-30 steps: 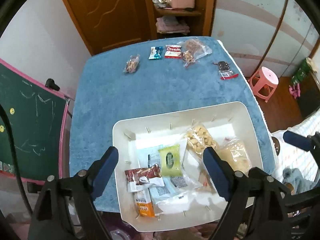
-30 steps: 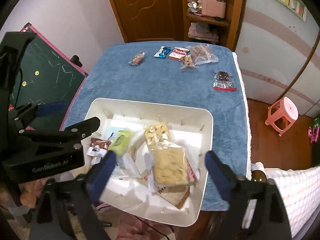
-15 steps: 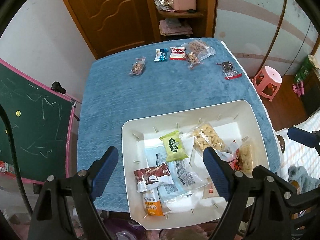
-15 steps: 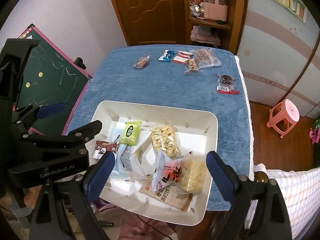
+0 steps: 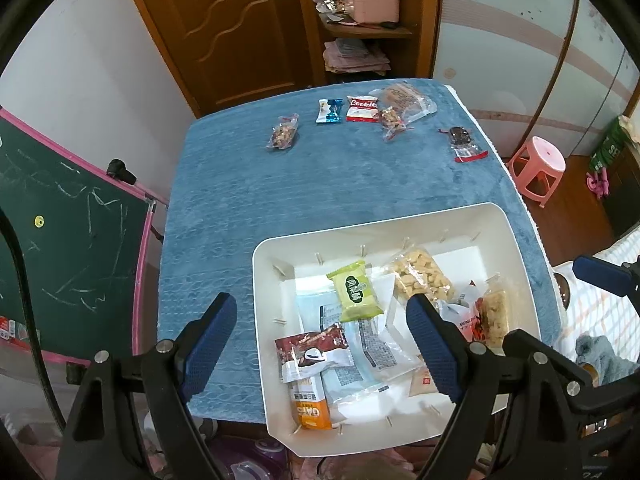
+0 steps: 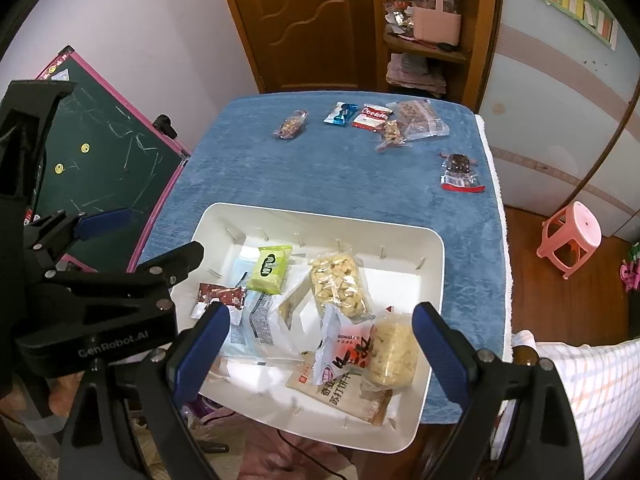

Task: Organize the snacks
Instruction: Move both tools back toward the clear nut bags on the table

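Left gripper (image 5: 320, 338) and right gripper (image 6: 322, 346): black angular frames, silver screws, blue textured finger pads (image 5: 208, 340); white "GenRobot.AI" lettering on the left gripper's body.

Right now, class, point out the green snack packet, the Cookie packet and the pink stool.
green snack packet (image 5: 355, 291), left wrist view, middle of its front.
Cookie packet (image 6: 371, 117), right wrist view, its label.
pink stool (image 6: 573, 227), right wrist view, its seat.

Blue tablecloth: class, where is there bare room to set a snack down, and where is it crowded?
Free: the wide band of blue tablecloth between the white bin and the far row of snacks, plus the bin's far right corner. Crowded: the bin's near half, and around the Cookies packet.
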A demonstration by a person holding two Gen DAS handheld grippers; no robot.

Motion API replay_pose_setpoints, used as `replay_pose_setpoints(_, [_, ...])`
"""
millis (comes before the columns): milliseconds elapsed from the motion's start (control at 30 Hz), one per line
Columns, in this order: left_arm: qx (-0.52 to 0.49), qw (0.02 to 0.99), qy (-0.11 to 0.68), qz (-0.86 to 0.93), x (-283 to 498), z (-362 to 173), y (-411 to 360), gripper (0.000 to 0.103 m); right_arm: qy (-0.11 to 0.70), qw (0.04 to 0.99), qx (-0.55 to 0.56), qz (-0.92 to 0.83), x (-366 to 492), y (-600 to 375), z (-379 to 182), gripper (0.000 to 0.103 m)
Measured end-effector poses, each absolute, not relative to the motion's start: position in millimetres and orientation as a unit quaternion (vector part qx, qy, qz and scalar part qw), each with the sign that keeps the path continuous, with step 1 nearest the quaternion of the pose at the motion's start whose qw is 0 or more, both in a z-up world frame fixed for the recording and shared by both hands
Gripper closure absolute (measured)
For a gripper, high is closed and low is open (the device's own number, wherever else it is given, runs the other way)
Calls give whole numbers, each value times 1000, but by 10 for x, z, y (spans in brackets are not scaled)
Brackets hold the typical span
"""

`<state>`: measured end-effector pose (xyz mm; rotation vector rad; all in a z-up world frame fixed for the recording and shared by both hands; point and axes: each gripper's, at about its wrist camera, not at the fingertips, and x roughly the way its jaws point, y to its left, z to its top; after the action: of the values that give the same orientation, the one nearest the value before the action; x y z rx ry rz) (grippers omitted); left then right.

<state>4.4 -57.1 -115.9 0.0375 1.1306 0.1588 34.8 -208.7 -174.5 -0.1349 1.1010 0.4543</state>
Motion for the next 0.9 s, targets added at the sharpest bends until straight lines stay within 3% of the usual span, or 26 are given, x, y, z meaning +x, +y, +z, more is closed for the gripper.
replay_pose_setpoints(900, [16,846,525,91,507,-1158,-240,17,548,813,-40,193,900,-2020,-1902,10])
